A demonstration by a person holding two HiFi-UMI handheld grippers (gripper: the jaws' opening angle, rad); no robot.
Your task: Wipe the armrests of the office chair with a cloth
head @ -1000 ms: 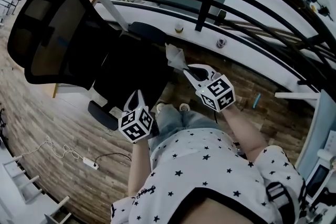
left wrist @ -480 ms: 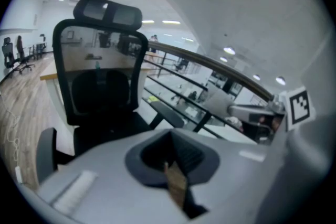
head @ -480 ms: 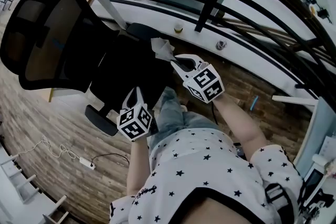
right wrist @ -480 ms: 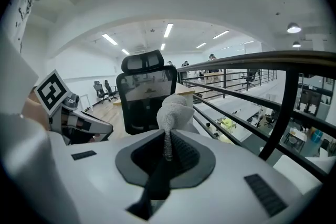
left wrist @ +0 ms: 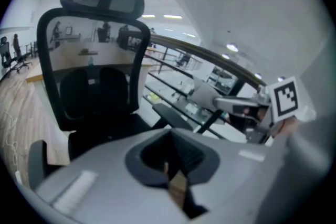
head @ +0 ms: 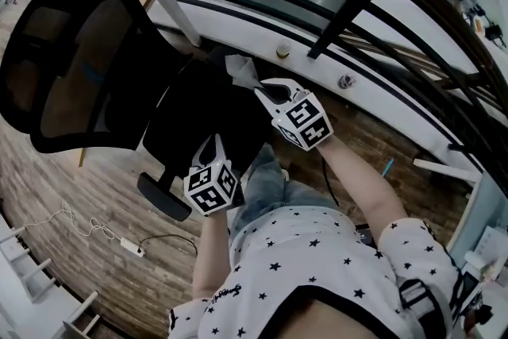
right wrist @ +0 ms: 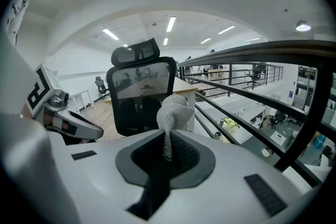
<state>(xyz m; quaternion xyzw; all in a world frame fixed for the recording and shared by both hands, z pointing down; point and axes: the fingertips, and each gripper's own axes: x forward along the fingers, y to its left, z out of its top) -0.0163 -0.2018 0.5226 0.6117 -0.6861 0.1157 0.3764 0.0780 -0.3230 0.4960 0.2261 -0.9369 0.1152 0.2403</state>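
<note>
The fingers of my right gripper [right wrist: 167,152] pinch the white cloth [right wrist: 176,110]. The head view shows it by the office chair's [head: 198,119] far armrest [head: 225,55]. The fingers of my left gripper [left wrist: 169,173] are pressed together and empty.

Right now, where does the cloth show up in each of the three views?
Head view: cloth upper centre, at the tip of the right tool.
Left gripper view: cloth right of centre, a grey bunch ahead of the right tool.
Right gripper view: cloth at centre, pinched between the jaws.
Shared landmark: the chair's black mesh backrest, left of the cloth in every view.
</note>
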